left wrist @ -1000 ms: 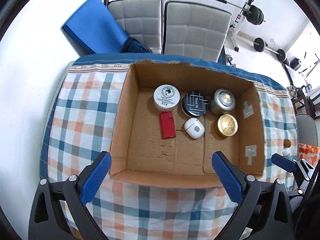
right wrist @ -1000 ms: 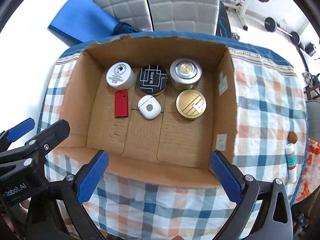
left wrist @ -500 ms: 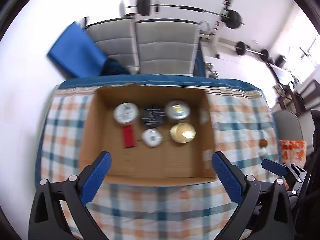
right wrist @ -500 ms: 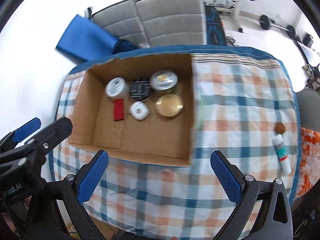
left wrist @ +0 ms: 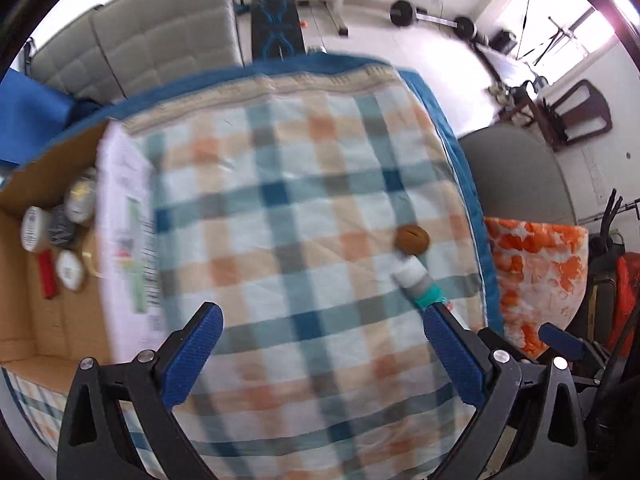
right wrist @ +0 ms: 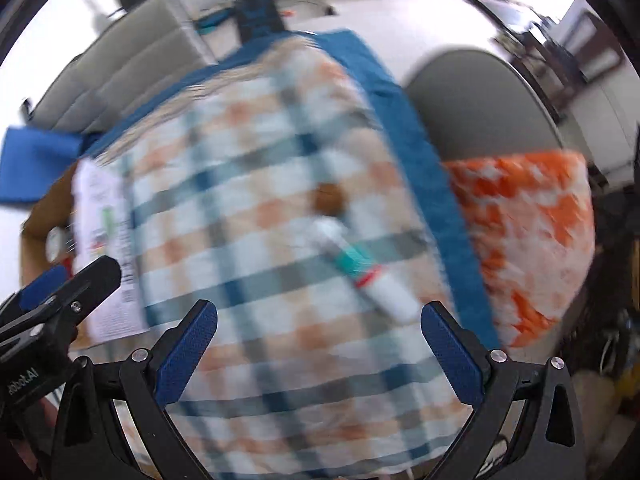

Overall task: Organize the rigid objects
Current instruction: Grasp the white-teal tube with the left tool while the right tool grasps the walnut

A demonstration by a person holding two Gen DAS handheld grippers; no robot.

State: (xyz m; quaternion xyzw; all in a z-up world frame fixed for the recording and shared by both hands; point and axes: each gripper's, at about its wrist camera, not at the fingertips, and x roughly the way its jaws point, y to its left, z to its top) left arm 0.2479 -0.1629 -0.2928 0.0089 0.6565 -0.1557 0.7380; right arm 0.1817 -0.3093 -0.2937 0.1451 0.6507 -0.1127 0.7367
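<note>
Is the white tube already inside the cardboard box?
No: in the left wrist view the white tube lies on the checked cloth beside a small brown object, far right of the cardboard box.

I see a plaid tablecloth (left wrist: 304, 184) edged in blue, grey padded chairs (left wrist: 144, 40) behind it, an orange-and-white cushion (left wrist: 536, 272) on a grey seat (left wrist: 516, 176) beside it, and barbell weights (left wrist: 432, 18) on the white floor

The right wrist view is motion-smeared: the tube (right wrist: 366, 276) label is unreadable. The cardboard box (left wrist: 24, 320) (left view) is cut off by the edge.
</note>
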